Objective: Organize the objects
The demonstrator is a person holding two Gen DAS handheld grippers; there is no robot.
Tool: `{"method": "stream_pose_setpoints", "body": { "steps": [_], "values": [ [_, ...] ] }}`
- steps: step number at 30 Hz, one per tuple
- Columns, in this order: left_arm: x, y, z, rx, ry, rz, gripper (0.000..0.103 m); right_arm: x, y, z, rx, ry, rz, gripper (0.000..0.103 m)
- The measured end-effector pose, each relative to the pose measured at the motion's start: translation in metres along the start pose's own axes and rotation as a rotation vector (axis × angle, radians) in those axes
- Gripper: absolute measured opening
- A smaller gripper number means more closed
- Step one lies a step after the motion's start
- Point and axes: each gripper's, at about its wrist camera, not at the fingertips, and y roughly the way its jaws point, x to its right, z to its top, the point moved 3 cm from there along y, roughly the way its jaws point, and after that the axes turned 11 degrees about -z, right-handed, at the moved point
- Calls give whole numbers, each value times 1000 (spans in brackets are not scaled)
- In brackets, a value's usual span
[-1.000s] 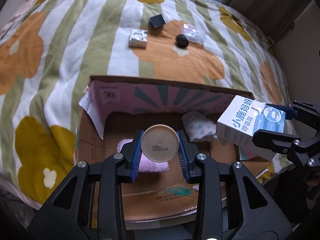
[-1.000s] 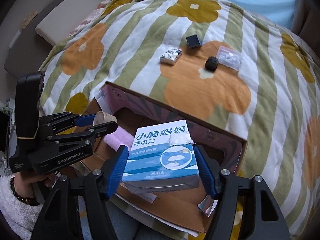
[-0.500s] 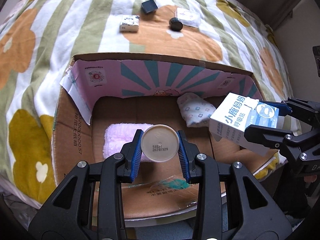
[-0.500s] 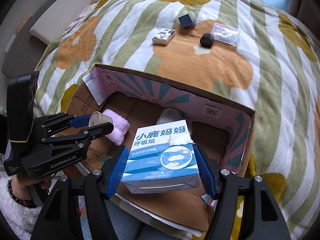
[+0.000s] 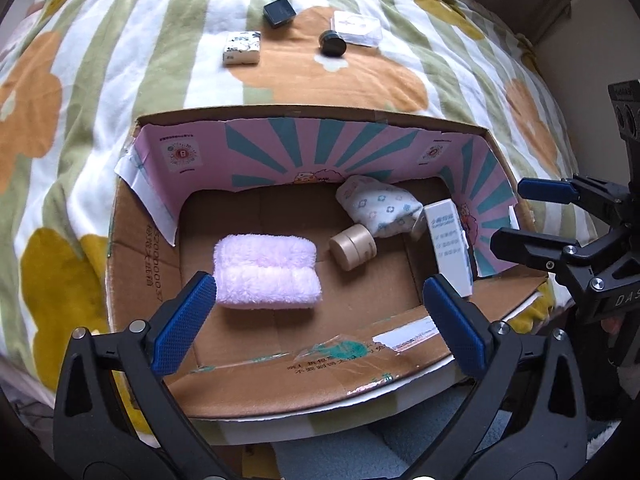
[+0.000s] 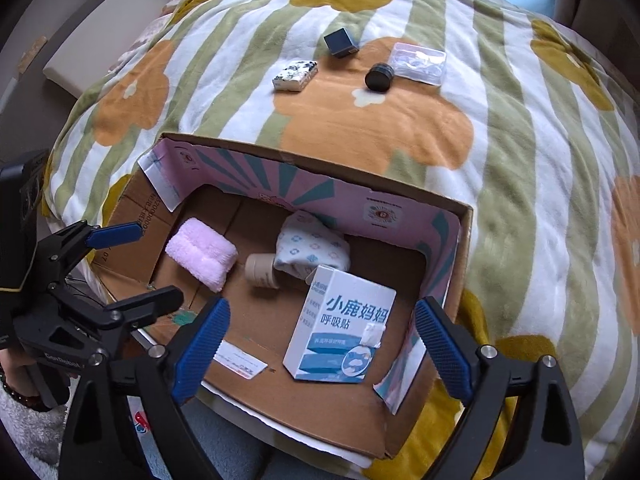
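1. Left wrist view: the left gripper [image 5: 320,300] points steeply down over the cardboard box [image 5: 304,380]; its jaws are opening with nothing between them; the beige jar [image 5: 353,246] lies on its side on the box floor, between the pink towel [image 5: 266,270] and the patterned pouch [image 5: 378,206].
2. Right wrist view: the right gripper [image 6: 322,344] tilts down likewise, jaws opening, clear of the white-and-blue carton [image 6: 340,332] standing in the box's right corner.

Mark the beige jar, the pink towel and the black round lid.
beige jar [image 5: 353,246], left wrist view, its side wall.
pink towel [image 5: 266,271], left wrist view, top of the roll.
black round lid [image 6: 379,76], right wrist view, its flat face.
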Motion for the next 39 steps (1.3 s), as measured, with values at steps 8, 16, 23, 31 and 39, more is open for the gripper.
{"method": "stream_pose_setpoints", "body": {
  "steps": [8,16,23,31,39],
  "values": [
    [-4,-5,1,8,9,-11,103,-8,2,-5,-30,1,10,92],
    [-8,-18,12,16,34,-3,103,-15,-4,3,-36,5,2,92],
    [-5,-43,46,70,97,17,103,-10,-24,27,-2,26,-19,92],
    [-23,-62,101,124,158,44,103,1,-35,67,21,87,-73,92],
    [-56,-57,170,134,160,20,103,18,-25,119,27,208,-75,92]
  ]
}}
